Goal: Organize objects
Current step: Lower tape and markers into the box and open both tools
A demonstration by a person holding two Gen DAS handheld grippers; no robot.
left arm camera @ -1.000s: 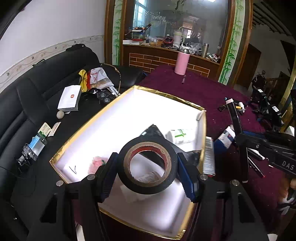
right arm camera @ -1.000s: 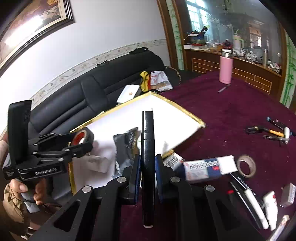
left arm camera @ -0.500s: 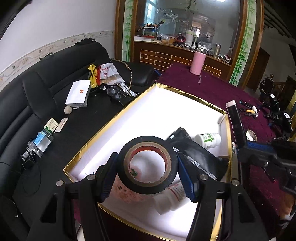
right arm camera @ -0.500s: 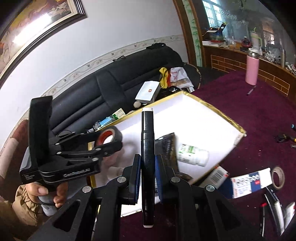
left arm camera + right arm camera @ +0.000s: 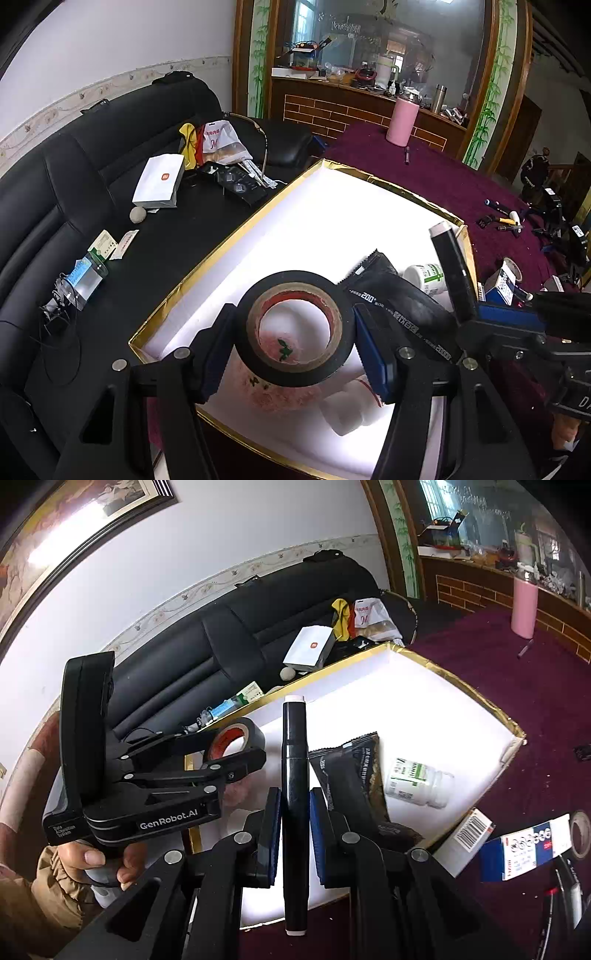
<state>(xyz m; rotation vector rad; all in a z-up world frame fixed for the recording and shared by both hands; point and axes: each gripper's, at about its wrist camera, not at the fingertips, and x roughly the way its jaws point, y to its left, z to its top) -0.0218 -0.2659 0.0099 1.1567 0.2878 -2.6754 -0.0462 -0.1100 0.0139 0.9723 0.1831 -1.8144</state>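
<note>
The left gripper (image 5: 295, 332) clamped a black tape roll (image 5: 295, 326) above the gold-rimmed white box (image 5: 325, 164); the right gripper (image 5: 294, 808) pinched a black marker (image 5: 294, 768) beside it. In the box lay a black pouch (image 5: 354, 771) and white pill bottle (image 5: 417, 782), below both tools.

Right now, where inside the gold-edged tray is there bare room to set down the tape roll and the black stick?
The tray's far half is bare white, from the black pouch and white pill bottle up to the far gold rim. The near end is crowded: pouch, bottle, a pink item under the tape roll.
</note>
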